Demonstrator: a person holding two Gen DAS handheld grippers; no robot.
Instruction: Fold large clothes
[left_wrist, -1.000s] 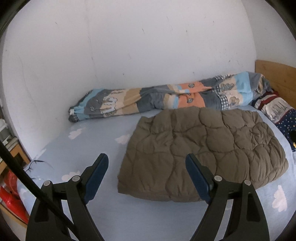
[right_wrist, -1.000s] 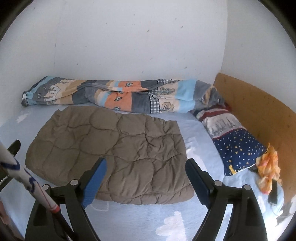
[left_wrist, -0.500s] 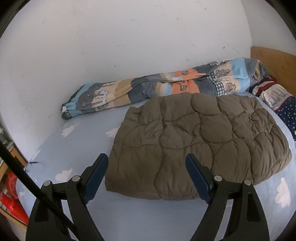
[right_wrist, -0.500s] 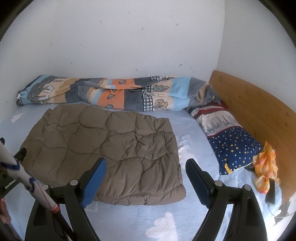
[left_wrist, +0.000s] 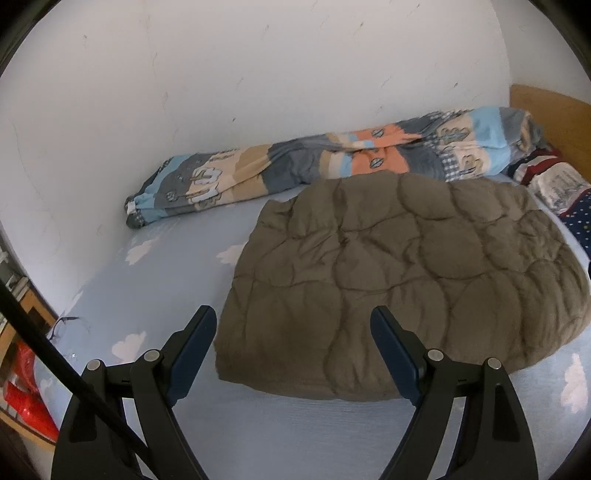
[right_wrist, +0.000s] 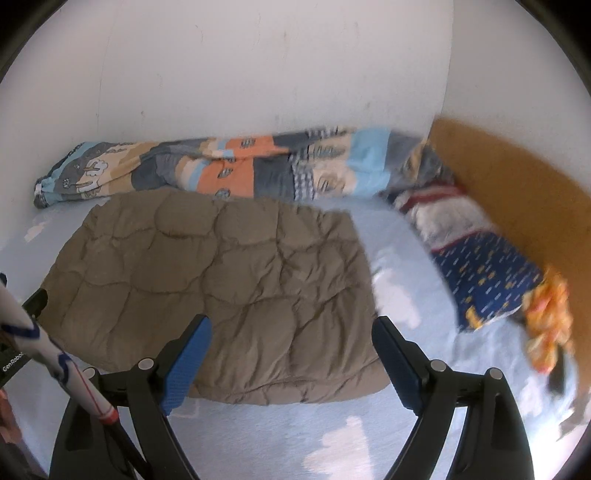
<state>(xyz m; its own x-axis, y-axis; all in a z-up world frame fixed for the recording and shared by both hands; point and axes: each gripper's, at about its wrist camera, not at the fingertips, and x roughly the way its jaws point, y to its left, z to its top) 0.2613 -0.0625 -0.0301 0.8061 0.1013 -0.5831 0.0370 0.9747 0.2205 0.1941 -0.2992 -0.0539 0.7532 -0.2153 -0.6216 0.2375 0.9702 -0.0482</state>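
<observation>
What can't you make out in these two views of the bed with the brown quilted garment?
- Brown quilted garment: what kind it is; it lies folded, no sleeves or collar showing in either view.
- Pillows and orange cloth: prints smeared by motion blur, right wrist view.
- Red object: cut off by the left edge, left wrist view.
- Patterned duvet: its right end is hidden behind the garment's far edge, left wrist view.

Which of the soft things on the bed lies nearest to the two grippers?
The brown quilted garment, plain and spread flat, its front edge just beyond the fingertips. The colourful patchwork duvet lies bunched along the wall; the starred pillow lies by the headboard.
</observation>
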